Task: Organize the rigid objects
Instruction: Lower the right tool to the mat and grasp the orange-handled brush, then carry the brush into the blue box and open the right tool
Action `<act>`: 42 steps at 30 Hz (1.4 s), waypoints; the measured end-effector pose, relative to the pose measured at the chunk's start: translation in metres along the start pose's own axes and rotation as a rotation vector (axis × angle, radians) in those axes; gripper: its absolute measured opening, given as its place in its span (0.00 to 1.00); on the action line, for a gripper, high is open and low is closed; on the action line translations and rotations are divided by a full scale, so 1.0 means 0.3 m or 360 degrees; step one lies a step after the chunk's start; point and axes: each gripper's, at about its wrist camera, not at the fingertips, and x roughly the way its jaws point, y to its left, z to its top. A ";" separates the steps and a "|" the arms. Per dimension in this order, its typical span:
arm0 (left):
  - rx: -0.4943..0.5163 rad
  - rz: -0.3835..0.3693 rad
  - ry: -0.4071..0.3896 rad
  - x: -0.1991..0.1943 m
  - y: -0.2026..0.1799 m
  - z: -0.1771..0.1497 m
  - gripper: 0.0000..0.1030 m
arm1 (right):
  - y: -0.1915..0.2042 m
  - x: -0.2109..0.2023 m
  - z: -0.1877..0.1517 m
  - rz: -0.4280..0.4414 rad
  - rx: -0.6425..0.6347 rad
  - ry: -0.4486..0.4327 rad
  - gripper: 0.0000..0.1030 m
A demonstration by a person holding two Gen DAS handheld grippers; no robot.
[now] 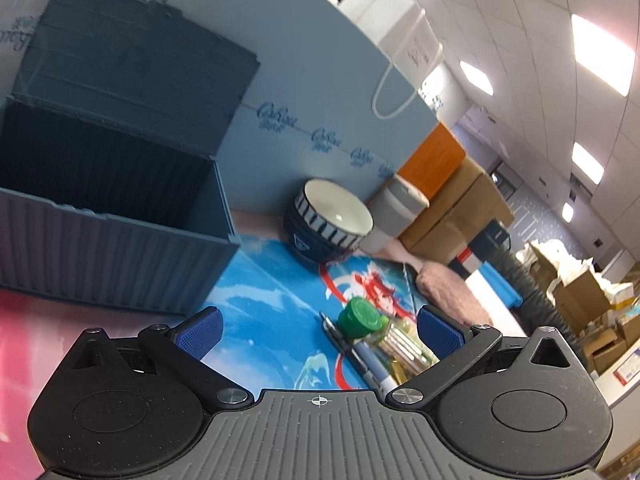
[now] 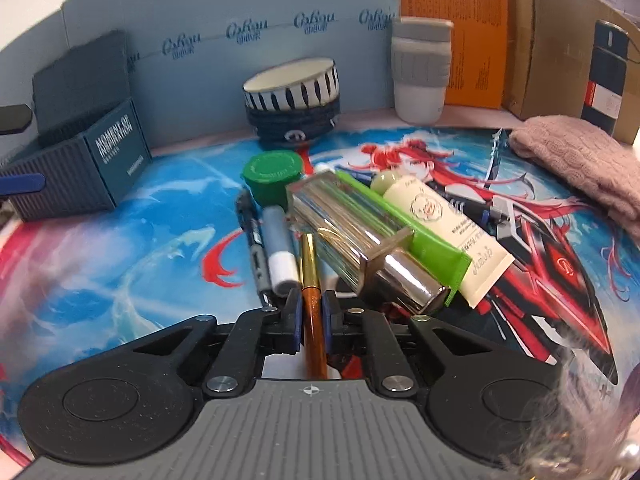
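Observation:
My right gripper [image 2: 311,312] is shut on an orange-and-gold pen [image 2: 310,280] lying on the printed mat [image 2: 140,220]. Beside the pen lie a blue-and-white marker [image 2: 278,252], a black pen [image 2: 252,232], a green-capped jar [image 2: 272,178], a clear perfume bottle [image 2: 360,236] in a green holder, and a cream tube [image 2: 448,232]. The open blue-grey storage box [image 2: 80,168] stands at the left. My left gripper [image 1: 318,330] is open and empty, above the mat, with the box [image 1: 112,208] to its left and the green jar [image 1: 360,318] between its fingers' line.
A striped bowl [image 2: 294,96] and a grey-sleeved white cup [image 2: 420,68] stand at the back by the blue board. A pink knitted cloth [image 2: 580,164] lies at the right. Cardboard boxes [image 2: 560,40] stand behind it. A furry item [image 2: 580,420] shows at the bottom right.

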 end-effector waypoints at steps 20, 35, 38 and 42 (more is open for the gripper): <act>-0.0419 0.0576 -0.0569 -0.296 0.353 0.182 1.00 | 0.377 -0.144 0.326 0.0556 -0.0218 -0.0854 0.09; -0.0637 0.0338 -0.0549 -0.328 0.504 0.173 1.00 | 0.862 0.271 0.482 0.0813 -0.0565 -0.0916 0.09; -0.0647 0.0299 -0.0557 -0.334 0.512 0.177 1.00 | 0.929 0.315 0.442 0.0740 -0.0755 -0.0932 0.09; -0.0651 0.0287 -0.0573 -0.345 0.514 0.180 1.00 | 0.986 0.347 0.404 0.0705 -0.0940 -0.0882 0.09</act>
